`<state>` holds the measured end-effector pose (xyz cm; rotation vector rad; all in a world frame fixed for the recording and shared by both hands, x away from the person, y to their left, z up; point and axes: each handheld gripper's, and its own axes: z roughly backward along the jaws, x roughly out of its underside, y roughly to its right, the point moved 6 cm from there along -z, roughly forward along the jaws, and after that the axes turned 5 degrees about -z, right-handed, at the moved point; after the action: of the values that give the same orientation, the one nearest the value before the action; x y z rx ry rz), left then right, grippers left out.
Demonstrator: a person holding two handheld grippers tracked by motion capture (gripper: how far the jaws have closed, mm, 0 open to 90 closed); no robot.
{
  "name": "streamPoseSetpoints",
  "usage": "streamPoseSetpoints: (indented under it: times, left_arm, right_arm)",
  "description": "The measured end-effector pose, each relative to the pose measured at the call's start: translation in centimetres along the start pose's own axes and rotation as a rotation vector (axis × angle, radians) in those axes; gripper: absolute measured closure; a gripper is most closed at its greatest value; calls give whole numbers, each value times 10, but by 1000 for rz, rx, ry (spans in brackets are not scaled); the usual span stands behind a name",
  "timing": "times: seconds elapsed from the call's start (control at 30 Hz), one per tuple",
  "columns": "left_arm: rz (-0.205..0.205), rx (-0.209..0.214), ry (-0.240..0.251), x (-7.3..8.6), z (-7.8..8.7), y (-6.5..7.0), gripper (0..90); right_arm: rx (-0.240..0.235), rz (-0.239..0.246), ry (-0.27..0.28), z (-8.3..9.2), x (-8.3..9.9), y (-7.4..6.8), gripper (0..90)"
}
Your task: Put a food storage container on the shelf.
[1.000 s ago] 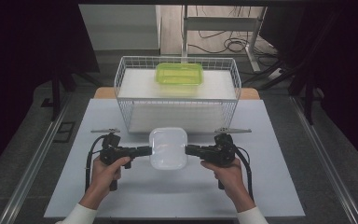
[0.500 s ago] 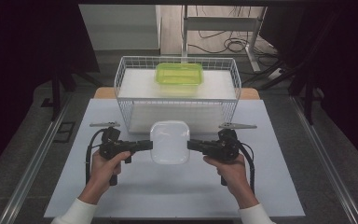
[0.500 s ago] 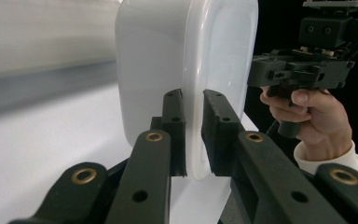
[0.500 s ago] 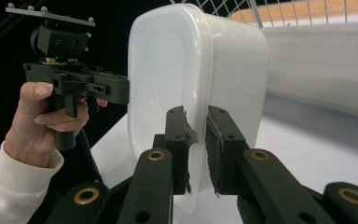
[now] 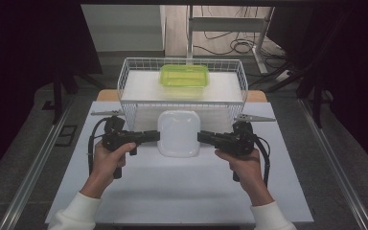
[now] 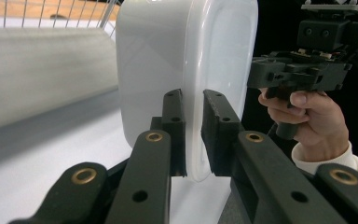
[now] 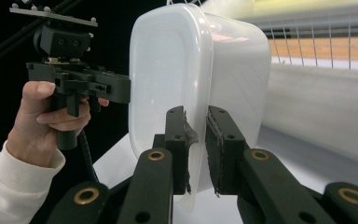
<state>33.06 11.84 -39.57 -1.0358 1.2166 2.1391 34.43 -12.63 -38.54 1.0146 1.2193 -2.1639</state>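
While you grip a gripper in each hand, the white container (image 5: pixel 178 133) hangs between them above the table (image 5: pixel 172 191), just in front of the wire basket (image 5: pixel 129 96) and partly overlapping its front wall in the high view. Your left gripper (image 5: pixel 152 136) comes in from the container's left edge and your right gripper (image 5: pixel 204 137) from its right edge, so the two point at each other with the container spanning the gap. In the left gripper view, your fingers (image 6: pixel 175 121) pinch the rim of the container (image 6: pixel 186 70): one finger lies against the body side just under the rim, the other against the flat face, and the thin lip runs down between them, with the pads pressed on it. The right gripper view shows the same on the opposite edge: your fingers (image 7: pixel 177 135) are closed on the rim, one on each side of the lip, and the container (image 7: pixel 168 79) rises beyond them, its flat face turned toward the left of that view and its deeper body toward the right. Each gripper holds only the edge, so most of the container lies past the fingertips and none of it sits deep between the fingers. Across the container you can see the other hand (image 6: pixel 307 116) with its gripper clamped on the far rim. Inside the basket, well apart from what you hold, sits a green container (image 5: pixel 184 76) near the back wall.
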Motion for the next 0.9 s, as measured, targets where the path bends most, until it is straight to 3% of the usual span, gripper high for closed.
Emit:
streamPoseSetpoints:
  times: [0.9]
  left_arm:
    - [-61,-20,52,-63,11,9,796]
  right_arm:
    - [-3,73,44,7,-62,-17,786]
